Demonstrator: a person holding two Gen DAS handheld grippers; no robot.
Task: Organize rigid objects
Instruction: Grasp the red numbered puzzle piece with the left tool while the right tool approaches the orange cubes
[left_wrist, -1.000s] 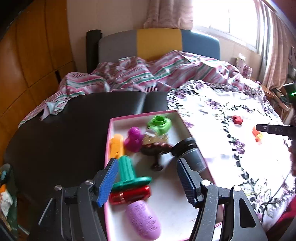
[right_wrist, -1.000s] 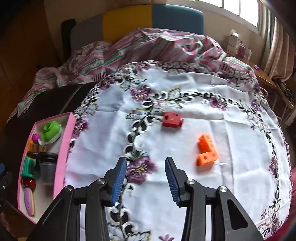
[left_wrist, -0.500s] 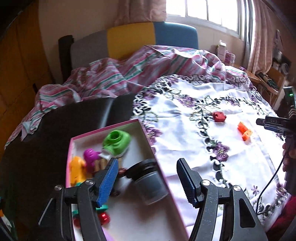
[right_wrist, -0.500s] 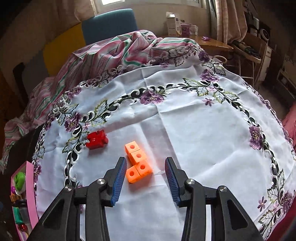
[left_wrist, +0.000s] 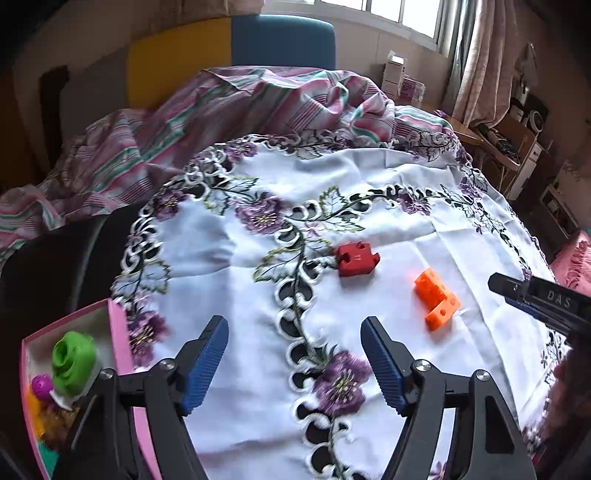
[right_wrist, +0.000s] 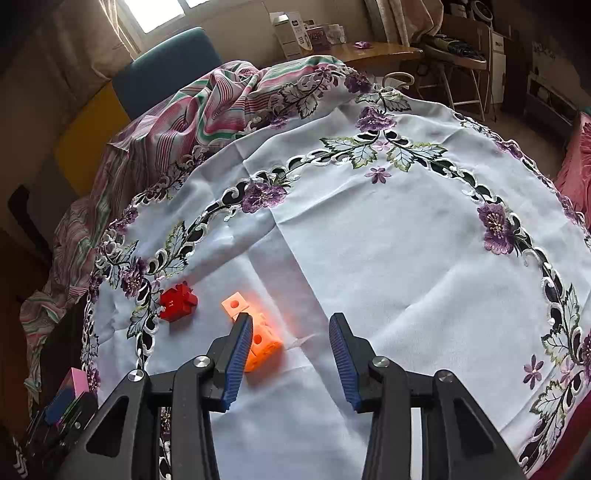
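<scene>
1. Your work surface is a counter spread with a white embroidered cloth (left_wrist: 369, 206), edged in purple flowers and cut-out scrollwork.
2. On that cloth you have a red block (left_wrist: 356, 259) lying beside the floral vine.
3. Near it, to the right in your left wrist view, lies an orange L-shaped block (left_wrist: 436, 300), apart from the red one.
4. A pink box (left_wrist: 118, 332) sits at the cloth's left edge, on the dark surface (left_wrist: 55, 266) there.
5. A striped pink and green sheet (left_wrist: 229, 107) is bunched along the far side.
</scene>
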